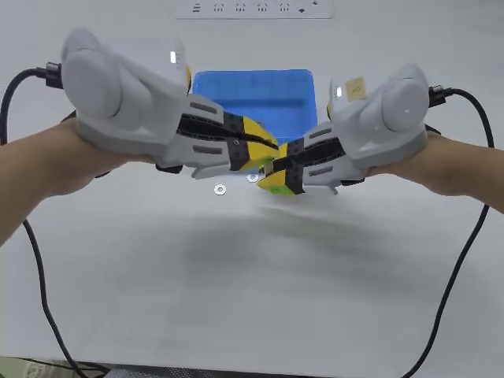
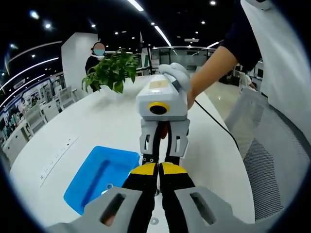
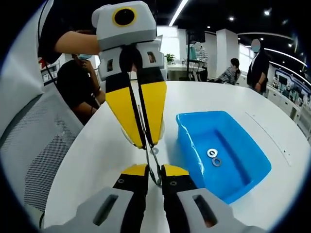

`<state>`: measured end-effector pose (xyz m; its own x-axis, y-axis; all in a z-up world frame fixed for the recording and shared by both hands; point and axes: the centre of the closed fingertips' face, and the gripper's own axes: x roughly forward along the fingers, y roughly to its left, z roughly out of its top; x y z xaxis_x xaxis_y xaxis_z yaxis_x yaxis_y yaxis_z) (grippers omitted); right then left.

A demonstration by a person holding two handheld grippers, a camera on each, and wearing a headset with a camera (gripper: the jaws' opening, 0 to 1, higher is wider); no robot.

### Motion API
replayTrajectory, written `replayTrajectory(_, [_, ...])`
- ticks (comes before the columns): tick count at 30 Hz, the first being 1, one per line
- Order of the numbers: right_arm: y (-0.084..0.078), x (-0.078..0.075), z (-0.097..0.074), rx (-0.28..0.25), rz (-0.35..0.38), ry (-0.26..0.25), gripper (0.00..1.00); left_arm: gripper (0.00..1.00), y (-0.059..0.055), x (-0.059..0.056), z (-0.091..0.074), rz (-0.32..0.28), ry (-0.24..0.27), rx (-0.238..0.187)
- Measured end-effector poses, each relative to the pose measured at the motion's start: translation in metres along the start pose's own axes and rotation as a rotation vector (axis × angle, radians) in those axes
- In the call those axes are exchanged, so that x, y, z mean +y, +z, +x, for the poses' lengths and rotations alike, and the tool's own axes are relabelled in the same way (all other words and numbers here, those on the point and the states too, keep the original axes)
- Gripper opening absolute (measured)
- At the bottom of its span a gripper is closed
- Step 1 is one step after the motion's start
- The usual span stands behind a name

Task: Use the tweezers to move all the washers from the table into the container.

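The two grippers meet tip to tip above the white table (image 1: 236,276). My left gripper (image 1: 264,153) holds thin metal tweezers (image 3: 149,155) between its yellow jaws. The tweezers' far end sits between the jaws of my right gripper (image 3: 155,171), which looks shut on it. Two washers (image 1: 220,189) (image 1: 252,178) lie on the table just below the grippers. Behind them stands the blue container (image 1: 260,87); in the right gripper view two washers (image 3: 212,153) lie on the container's (image 3: 238,165) bottom. In the left gripper view my left gripper's (image 2: 158,170) jaws are pressed together.
A white power strip (image 1: 252,8) lies at the table's far edge. Black cables (image 1: 35,260) trail from both grippers across the table. A mesh chair (image 2: 272,170) stands beside the table, with a potted plant (image 2: 114,70) and people farther off.
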<state>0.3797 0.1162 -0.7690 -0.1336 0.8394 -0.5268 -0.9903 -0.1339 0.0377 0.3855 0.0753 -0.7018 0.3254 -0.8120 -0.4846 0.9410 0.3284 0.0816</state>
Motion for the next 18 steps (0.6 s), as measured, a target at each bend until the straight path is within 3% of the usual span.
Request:
replayTrajectory(7, [0.0,-0.001,0.0,-0.001,-0.045,-0.009,0.1,0.06,-0.001,0.003,-0.001,0.001,0.036,0.006])
replayTrajectory(8, [0.0,-0.001,0.0,0.0,-0.047,-0.009,0.09,0.06,-0.001,0.005,-0.002,-0.011,0.052,0.0])
replayTrajectory(9, [0.001,-0.001,0.0,0.001,-0.049,-0.014,0.09,0.07,0.003,0.007,-0.004,-0.051,0.076,-0.037])
replayTrajectory(11, [0.0,-0.001,0.0,0.005,-0.052,-0.019,0.09,0.15,0.008,0.006,-0.01,-0.098,0.08,-0.086])
replayTrajectory(14, [-0.001,-0.002,-0.001,0.01,-0.051,-0.026,0.09,0.2,0.005,0.005,-0.016,-0.067,0.096,-0.062])
replayTrajectory(18, [0.001,-0.003,-0.004,0.002,-0.029,-0.037,0.09,0.28,0.008,0.004,-0.027,-0.074,0.136,-0.075])
